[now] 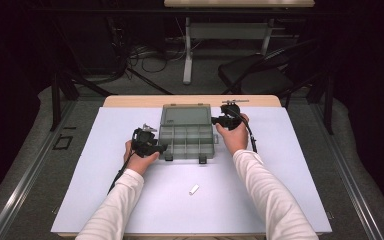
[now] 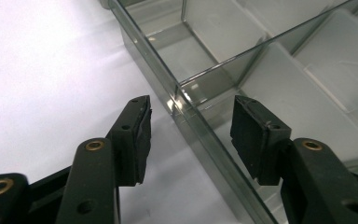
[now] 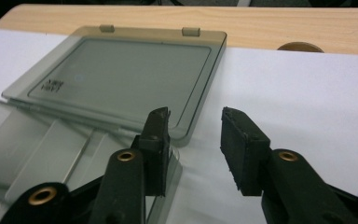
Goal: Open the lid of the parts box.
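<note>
A clear grey compartment box [image 1: 187, 141] lies open on the white mat, its lid [image 1: 186, 115] folded flat toward the far side. My left gripper [image 1: 162, 148] is at the box's left near corner. In the left gripper view its jaws [image 2: 192, 116] stand on either side of the box's side wall [image 2: 158, 60], with a gap at each pad. My right gripper [image 1: 215, 120] is at the box's right far corner, open. In the right gripper view [image 3: 195, 126] one jaw is over the box's corner beside the lid [image 3: 121, 79], and bare mat shows between the pads.
A small white piece [image 1: 194, 189] lies on the white mat [image 1: 280, 190] nearer the person. The wooden table edge [image 3: 261, 23] with a round insert [image 3: 300, 46] runs behind the lid. A chair [image 1: 260, 75] and table legs stand beyond.
</note>
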The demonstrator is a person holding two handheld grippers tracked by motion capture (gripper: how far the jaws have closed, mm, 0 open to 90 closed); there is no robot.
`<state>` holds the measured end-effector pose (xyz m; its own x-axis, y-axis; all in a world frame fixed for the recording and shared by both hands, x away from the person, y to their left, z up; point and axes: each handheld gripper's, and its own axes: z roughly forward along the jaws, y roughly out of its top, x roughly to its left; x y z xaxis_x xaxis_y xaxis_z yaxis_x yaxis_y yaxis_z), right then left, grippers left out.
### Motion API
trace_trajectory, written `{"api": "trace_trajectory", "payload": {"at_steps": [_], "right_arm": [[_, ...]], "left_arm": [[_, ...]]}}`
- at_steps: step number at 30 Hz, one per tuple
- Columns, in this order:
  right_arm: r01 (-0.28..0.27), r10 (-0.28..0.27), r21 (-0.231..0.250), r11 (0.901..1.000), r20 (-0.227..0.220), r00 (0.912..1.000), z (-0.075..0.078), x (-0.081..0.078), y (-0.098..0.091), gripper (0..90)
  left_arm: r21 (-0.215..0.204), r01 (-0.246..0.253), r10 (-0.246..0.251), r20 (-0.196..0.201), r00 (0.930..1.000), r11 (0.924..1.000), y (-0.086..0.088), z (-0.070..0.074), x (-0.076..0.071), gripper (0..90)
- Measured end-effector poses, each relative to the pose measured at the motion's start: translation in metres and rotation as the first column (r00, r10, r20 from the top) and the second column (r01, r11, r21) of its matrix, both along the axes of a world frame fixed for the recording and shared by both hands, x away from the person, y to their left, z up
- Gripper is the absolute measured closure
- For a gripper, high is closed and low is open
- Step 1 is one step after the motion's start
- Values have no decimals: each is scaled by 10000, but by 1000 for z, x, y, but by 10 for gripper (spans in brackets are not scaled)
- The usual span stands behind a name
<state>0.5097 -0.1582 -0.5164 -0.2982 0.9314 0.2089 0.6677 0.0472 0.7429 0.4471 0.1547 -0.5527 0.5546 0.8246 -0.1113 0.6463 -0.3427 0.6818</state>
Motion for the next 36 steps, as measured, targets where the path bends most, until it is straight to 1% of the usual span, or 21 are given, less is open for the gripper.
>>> {"api": "trace_trajectory", "payload": {"at_steps": [1,2,3,5,7,8,11,12,14,15,16,17,19,21,23,27,28,30,33,35,36], "right_arm": [[-74,74,-29,10000,30,10000,1,-2,-1,605],[-208,208,-39,9998,78,9998,2,-5,-1,597],[-291,292,-82,9995,103,9995,3,-7,-2,589],[-473,474,-102,9988,174,9987,5,-11,-3,582],[-641,643,-89,9979,184,9978,7,-16,-4,575],[-803,806,-162,9966,148,9966,9,-19,-4,572],[-1221,1231,-391,9918,249,9921,13,-26,-4,573],[-1379,1394,-449,9894,311,9897,15,-29,-5,574],[-1624,1652,-514,9854,561,9847,18,-36,-5,579],[-1800,1824,-522,9823,472,9821,20,-38,-5,579],[-1963,1985,-485,9794,467,9790,20,-41,-5,572],[-2034,2052,-386,9783,498,9775,21,-44,-5,559],[-2180,2203,-431,9750,610,9735,23,-49,-5,535],[-2367,2400,-545,9700,630,9687,24,-54,-4,518],[-2544,2595,-749,9642,671,9634,25,-58,-3,500],[-2944,3013,-883,9516,787,9503,26,-68,-2,479],[-3009,3086,-940,9490,835,9475,26,-71,-2,475],[-3164,3247,-975,9436,856,9419,26,-75,-2,467],[-3252,3356,-1156,9385,853,9381,24,-84,-1,438],[-3224,3348,-1364,9367,799,9389,24,-91,0,421],[-3271,3401,-1410,9344,800,9370,25,-94,-1,412]], "left_arm": [[33,96,-96,-91,9999,9999,1,3,-1,461],[0,-23,23,10,10000,10000,1,3,-2,457],[17,44,-44,-71,10000,10000,1,4,-3,454],[45,18,-18,-9,10000,10000,3,6,-6,449],[10,113,-112,-165,9998,9999,5,9,-10,448],[35,25,-24,-44,10000,10000,6,10,-11,449],[-91,14,-15,-93,10000,10000,10,16,-16,450],[-190,-11,11,-21,10000,9998,11,19,-18,450],[-381,96,-99,-76,9999,9992,14,25,-22,449],[-544,58,-59,-1,10000,9985,14,27,-23,449],[-618,226,-224,38,9997,9978,15,29,-25,449],[-653,292,-283,158,9995,9974,14,31,-26,449],[-689,354,-337,262,9991,9970,13,34,-29,448],[-735,502,-485,247,9985,9960,13,37,-32,448],[-719,493,-475,263,9985,9962,13,40,-35,449],[-770,438,-413,331,9986,9961,12,42,-39,447],[-848,606,-590,210,9980,9946,12,44,-40,463],[-881,714,-692,278,9972,9935,10,44,-42,469],[-1106,884,-885,46,9961,9899,7,46,-45,396],[-1163,968,-970,34,9953,9885,5,46,-47,352],[-1121,999,-998,64,9950,9887,4,46,-47,343]]}}
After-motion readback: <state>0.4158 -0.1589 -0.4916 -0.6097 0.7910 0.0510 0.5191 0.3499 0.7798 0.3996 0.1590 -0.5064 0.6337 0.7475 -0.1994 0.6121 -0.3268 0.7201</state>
